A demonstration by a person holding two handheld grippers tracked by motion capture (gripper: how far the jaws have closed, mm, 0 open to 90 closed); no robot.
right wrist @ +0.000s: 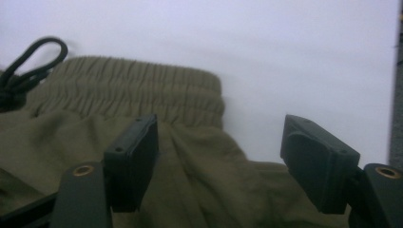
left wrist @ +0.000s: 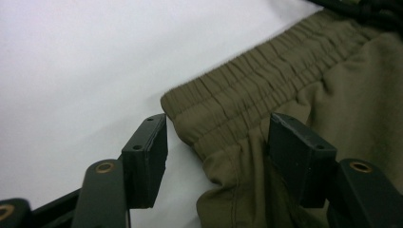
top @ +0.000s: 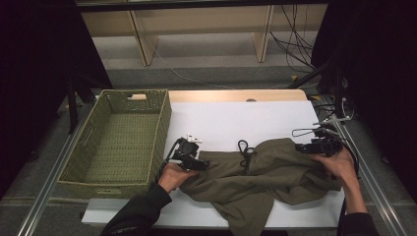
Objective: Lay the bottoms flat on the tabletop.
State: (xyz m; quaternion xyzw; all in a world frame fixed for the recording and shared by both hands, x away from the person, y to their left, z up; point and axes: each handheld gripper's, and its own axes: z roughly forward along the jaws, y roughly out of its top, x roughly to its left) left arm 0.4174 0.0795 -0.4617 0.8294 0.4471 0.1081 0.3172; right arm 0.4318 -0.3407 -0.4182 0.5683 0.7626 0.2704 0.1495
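An olive-green garment (top: 255,179) with an elastic waistband (left wrist: 256,80) and a black drawstring (top: 244,150) lies rumpled on the white table (top: 246,115). My left gripper (top: 200,163) is at the left end of the waistband. In the left gripper view this gripper (left wrist: 218,128) stands open, the waistband's corner between its jaws with gaps on both sides. My right gripper (top: 301,147) is at the garment's right end. The right gripper view has it (right wrist: 221,126) open above the cloth just below the waistband (right wrist: 142,88), with the drawstring (right wrist: 28,66) off to the left.
An olive woven basket (top: 164,123) with nothing in it stands at the table's left, close to my left hand. Bare white tabletop lies behind the garment. Cables and stands (top: 334,105) crowd the table's right edge.
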